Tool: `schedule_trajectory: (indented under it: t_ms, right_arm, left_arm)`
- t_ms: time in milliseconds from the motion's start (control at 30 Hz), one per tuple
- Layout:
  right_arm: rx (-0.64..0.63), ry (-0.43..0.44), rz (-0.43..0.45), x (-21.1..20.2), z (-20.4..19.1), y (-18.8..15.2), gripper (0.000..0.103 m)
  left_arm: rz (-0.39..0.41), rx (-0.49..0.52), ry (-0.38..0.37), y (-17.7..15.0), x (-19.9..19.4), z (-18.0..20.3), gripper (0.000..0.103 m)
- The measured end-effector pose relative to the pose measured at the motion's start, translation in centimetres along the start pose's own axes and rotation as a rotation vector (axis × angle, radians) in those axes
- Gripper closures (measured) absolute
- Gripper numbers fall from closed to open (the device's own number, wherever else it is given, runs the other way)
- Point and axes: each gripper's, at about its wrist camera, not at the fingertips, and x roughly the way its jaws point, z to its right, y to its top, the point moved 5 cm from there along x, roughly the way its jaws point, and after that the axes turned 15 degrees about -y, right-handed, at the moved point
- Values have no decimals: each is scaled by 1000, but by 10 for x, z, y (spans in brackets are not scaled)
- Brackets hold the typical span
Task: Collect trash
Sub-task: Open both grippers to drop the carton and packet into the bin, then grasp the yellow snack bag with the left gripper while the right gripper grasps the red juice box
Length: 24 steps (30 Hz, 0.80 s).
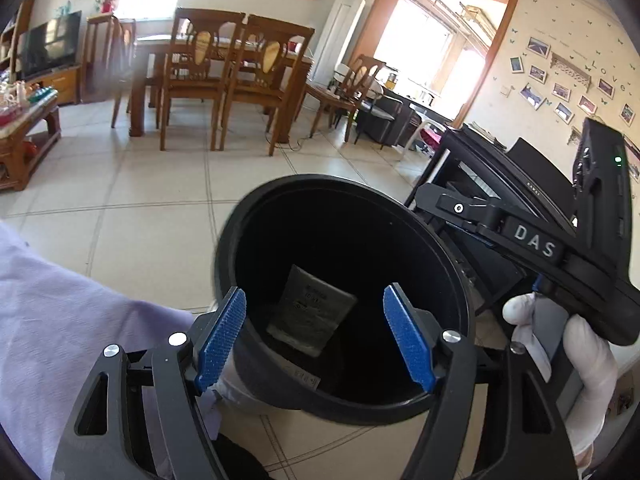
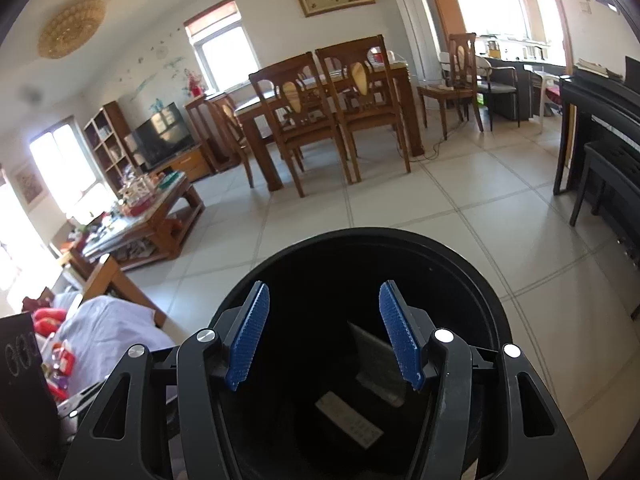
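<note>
Both tools are poised right over the black trash bin (image 1: 344, 296), and what a clear look down into it. The left gripper (image 1: 316, 338) has its blue pads (image 1: 222, 338) spread wide with nothing between them, one pad hanging outside the bin's near-left rim, the other over the dark interior. Down at the bottom lies a grey foil packet (image 1: 312, 314), flat against the floor of the bin, tilted a little on its corner. Off to the right, a white-gloved hand (image 1: 576, 364) clutches the handle of the right gripper, which angles over the bin's far-right edge. Switch to the right wrist view and that right gripper (image 2: 324, 336) is just as empty, jaws apart, both pads framing the bin's mouth from above. Through the gap the grey packet (image 2: 380, 364) shows again, leaning by the wall, with a white paper slip (image 2: 348, 420) beside it on the bottom. The bin stands on pale floor tiles (image 2: 360, 216), the wooden dining table (image 2: 320, 92) well behind it.
</note>
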Motion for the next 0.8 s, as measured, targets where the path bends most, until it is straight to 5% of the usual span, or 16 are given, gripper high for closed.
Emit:
schedule_trajectory:
  t_ms: [200, 667, 800]
  right_arm:
    - [-90, 134, 49, -27, -39, -11, 45]
    - [-602, 572, 31, -101, -273, -96, 45]
    - [-766, 658, 58, -123, -327, -129, 35]
  left_arm:
    - [69, -25, 102, -17, -65, -18, 31]
    - [306, -228, 551, -106, -290, -100, 31]
    - [330, -297, 662, -127, -337, -126, 31]
